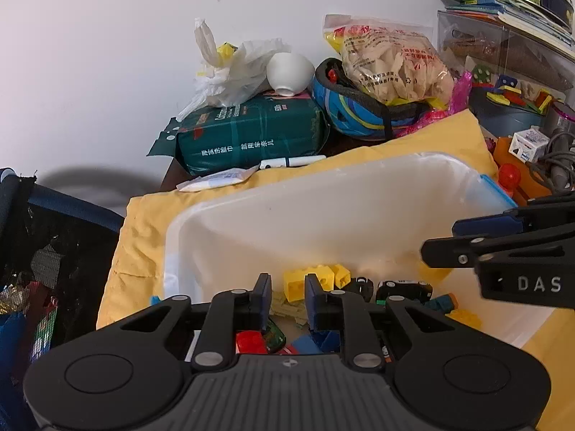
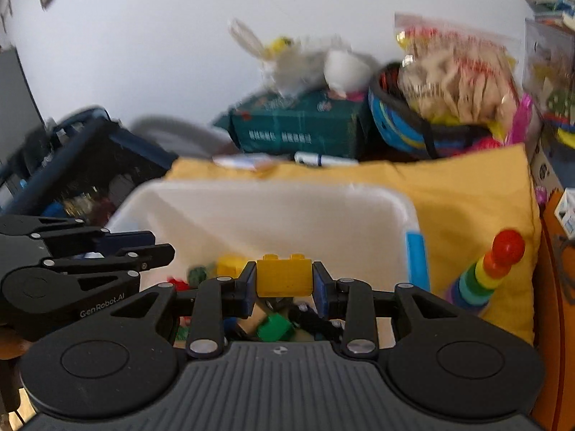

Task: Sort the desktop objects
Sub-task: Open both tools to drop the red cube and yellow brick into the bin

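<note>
A white plastic bin [image 1: 323,212] sits on a yellow cloth and holds several toy bricks and small cars, among them a yellow brick [image 1: 305,280] and a black toy car [image 1: 402,289]. My left gripper [image 1: 287,296] hovers over the bin's near end, open, with nothing between its blue pads. In the right wrist view my right gripper [image 2: 284,285] is shut on a yellow two-stud brick [image 2: 284,276], held above the bin [image 2: 273,215]. The right gripper's fingers [image 1: 467,237] enter the left wrist view from the right; the left gripper [image 2: 158,244] shows at the left of the right wrist view.
Behind the bin stand a green tissue pack [image 1: 251,136], a blue helmet [image 1: 359,111] with a snack bag [image 1: 391,61] in it, and a white pen [image 1: 291,161]. A rainbow ring stacker [image 2: 481,276] is right of the bin. A black mesh basket [image 1: 46,251] stands left.
</note>
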Demonstrator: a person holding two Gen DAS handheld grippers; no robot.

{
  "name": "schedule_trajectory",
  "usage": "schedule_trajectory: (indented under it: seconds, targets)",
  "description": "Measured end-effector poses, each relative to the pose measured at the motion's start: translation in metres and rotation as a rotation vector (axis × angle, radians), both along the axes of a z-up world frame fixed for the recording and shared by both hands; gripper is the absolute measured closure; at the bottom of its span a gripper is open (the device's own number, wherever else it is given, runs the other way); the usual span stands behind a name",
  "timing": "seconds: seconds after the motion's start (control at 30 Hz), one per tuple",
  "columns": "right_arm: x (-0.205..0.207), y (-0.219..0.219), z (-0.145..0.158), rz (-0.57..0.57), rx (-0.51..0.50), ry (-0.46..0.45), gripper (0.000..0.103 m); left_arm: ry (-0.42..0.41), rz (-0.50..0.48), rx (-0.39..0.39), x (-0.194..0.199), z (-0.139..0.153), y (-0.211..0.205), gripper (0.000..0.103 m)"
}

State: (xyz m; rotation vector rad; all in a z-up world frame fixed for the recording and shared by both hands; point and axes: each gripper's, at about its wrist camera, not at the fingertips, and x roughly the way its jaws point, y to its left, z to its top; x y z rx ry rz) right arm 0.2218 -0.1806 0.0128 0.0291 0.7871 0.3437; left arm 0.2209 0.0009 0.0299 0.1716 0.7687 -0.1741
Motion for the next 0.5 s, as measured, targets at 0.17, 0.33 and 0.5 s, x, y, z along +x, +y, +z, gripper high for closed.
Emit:
schedule_trajectory:
  seconds: [0.17, 0.33, 0.5]
  targets:
    - [-0.003, 0.005, -0.003, 0.008, -0.056, -0.021, 0.053, -0.03, 0.05, 0.019, -0.006, 0.01, 0.001, 0.049]
    - [-0.006, 0.007, 0.008, 0.011, -0.071, -0.053, 0.045, -0.105, 0.094, 0.014, -0.024, 0.032, 0.003, 0.038]
    - [-0.016, 0.011, 0.02, 0.027, -0.105, -0.095, 0.036, -0.22, 0.157, 0.031, -0.047, 0.058, 0.0, 0.025]
